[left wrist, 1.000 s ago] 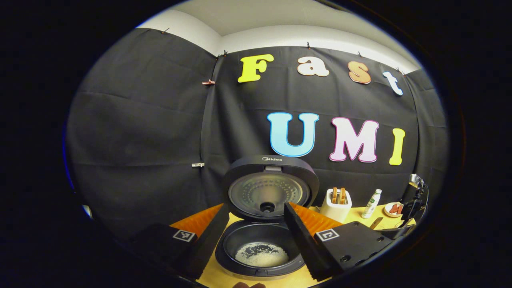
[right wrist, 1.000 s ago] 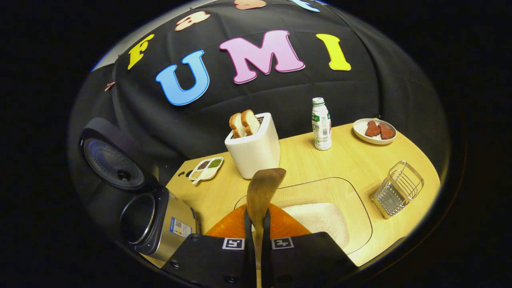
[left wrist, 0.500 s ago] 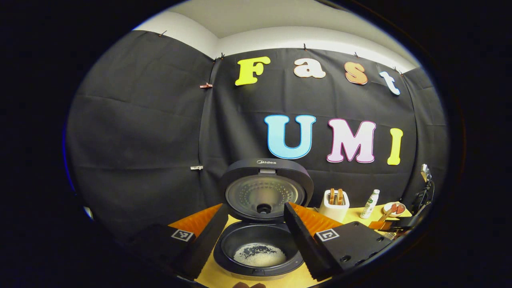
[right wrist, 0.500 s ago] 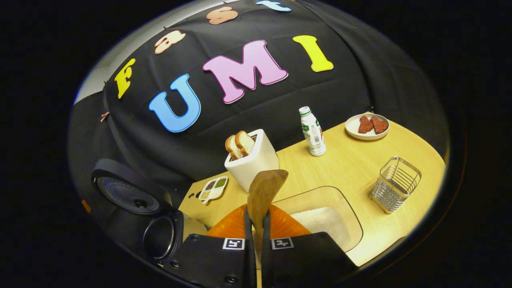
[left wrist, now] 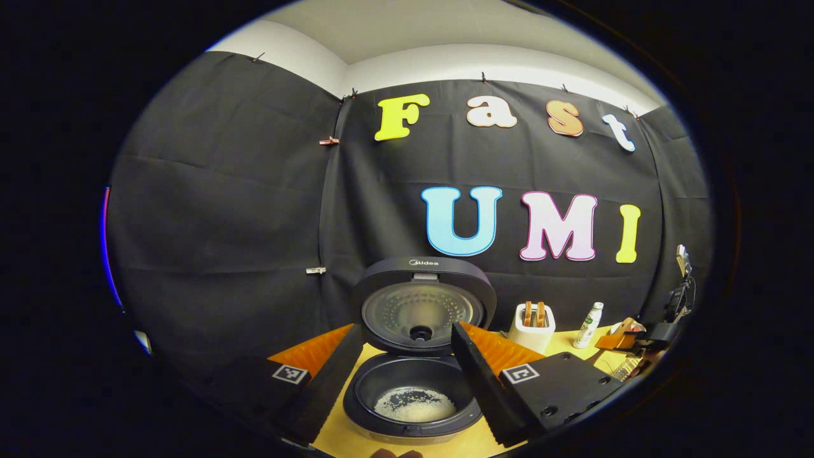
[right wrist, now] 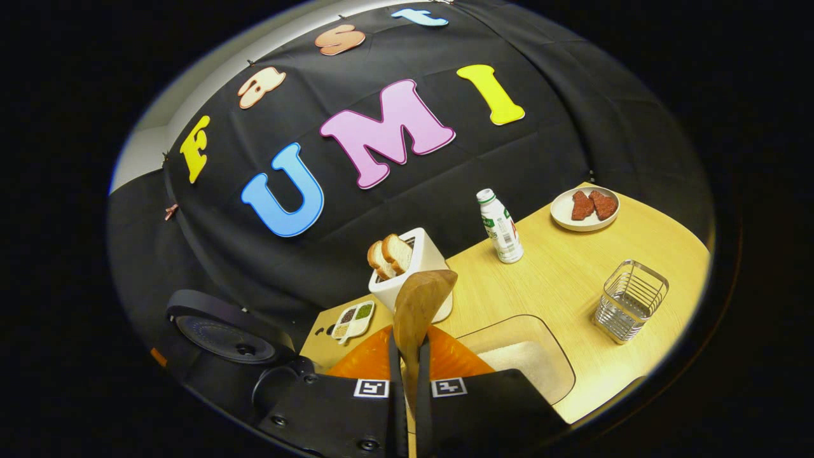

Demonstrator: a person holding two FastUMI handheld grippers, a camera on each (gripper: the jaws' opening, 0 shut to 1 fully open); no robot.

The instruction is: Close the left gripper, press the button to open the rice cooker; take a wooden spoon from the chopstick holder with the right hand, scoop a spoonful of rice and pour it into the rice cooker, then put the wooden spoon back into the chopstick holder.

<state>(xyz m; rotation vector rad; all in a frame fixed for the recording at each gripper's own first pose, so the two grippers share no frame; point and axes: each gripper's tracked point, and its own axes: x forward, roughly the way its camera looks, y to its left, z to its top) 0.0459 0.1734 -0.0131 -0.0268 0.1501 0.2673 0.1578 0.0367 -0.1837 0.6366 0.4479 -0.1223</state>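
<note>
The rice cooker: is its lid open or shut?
Open. The rice cooker has its lid standing up behind the pot, and rice shows inside.

A white ceramic toaster-shaped holder [right wrist: 416, 267] with two bread slices [right wrist: 390, 254] stood upright in it is seen on the pale wooden tabletop [right wrist: 559, 280], near the black cloth wall. A small white divided dish [right wrist: 353, 319] holding dark, green and pale grains is placed just left of it. A white plastic bottle with a green cap [right wrist: 500, 226] is stood upright to the right, apart from the holder. A round white plate [right wrist: 585, 208] carrying two reddish-brown pieces [right wrist: 594, 205] is set toward the far right table edge. In the left gripper view the holder [left wrist: 531, 328] and bottle [left wrist: 589, 324] are seen far off, at right.
</note>
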